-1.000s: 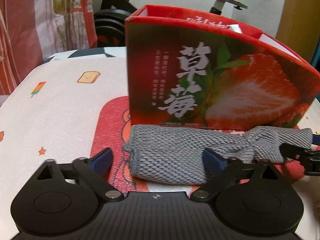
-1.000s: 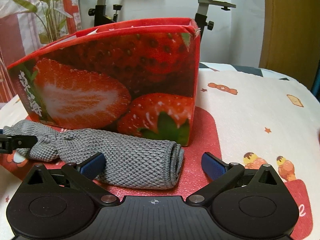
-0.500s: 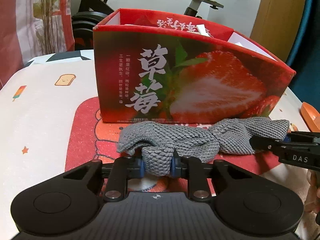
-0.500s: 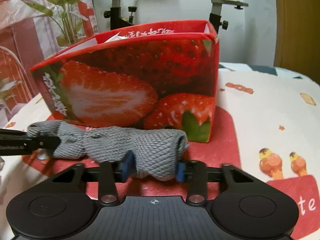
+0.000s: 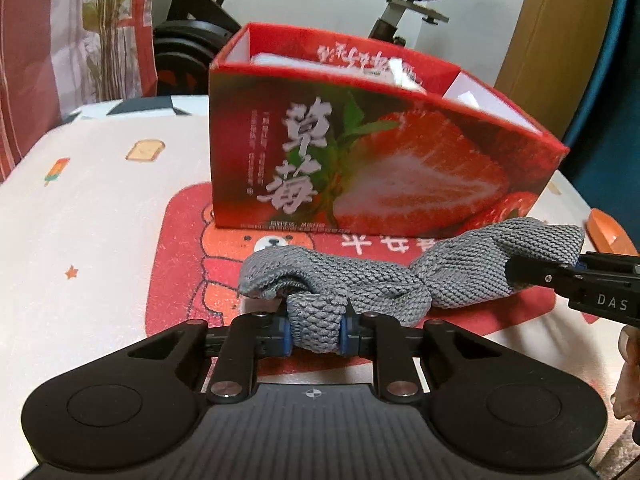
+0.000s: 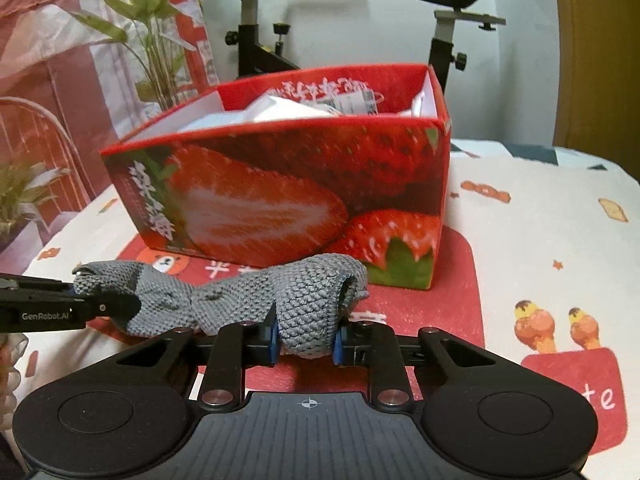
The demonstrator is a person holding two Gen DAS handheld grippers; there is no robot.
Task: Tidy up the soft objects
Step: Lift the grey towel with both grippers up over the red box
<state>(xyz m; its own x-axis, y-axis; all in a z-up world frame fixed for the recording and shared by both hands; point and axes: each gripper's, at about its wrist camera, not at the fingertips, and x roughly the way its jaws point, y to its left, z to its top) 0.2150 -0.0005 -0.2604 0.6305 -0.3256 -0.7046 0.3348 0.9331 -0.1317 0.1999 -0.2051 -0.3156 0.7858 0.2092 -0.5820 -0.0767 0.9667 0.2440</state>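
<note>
A grey knitted cloth [image 5: 360, 284] hangs just above the red mat, in front of a red strawberry box [image 5: 400, 168]. My left gripper [image 5: 314, 332] is closing its jaws on the cloth's left end, with the blue pads pressing into the bunched fabric. My right gripper [image 6: 306, 338] is closing the same way on the right end of the cloth [image 6: 240, 296]. Each gripper also shows in the other's view: the right gripper [image 5: 516, 274] at the cloth's far end, the left gripper [image 6: 120, 306] likewise. The box [image 6: 280, 192] is open at the top, with white packets inside.
A red bear-print mat [image 5: 180, 264] lies under the box on a cream patterned tablecloth [image 5: 100, 220]. An orange object [image 5: 608, 232] sits at the right edge. Behind the table stand an exercise bike [image 6: 256, 40] and a potted plant [image 6: 152, 40].
Both grippers went from wide open around the flat cloth to closed on its two ends. The cloth has bunched and risen off the mat, and both views now look down into the box.
</note>
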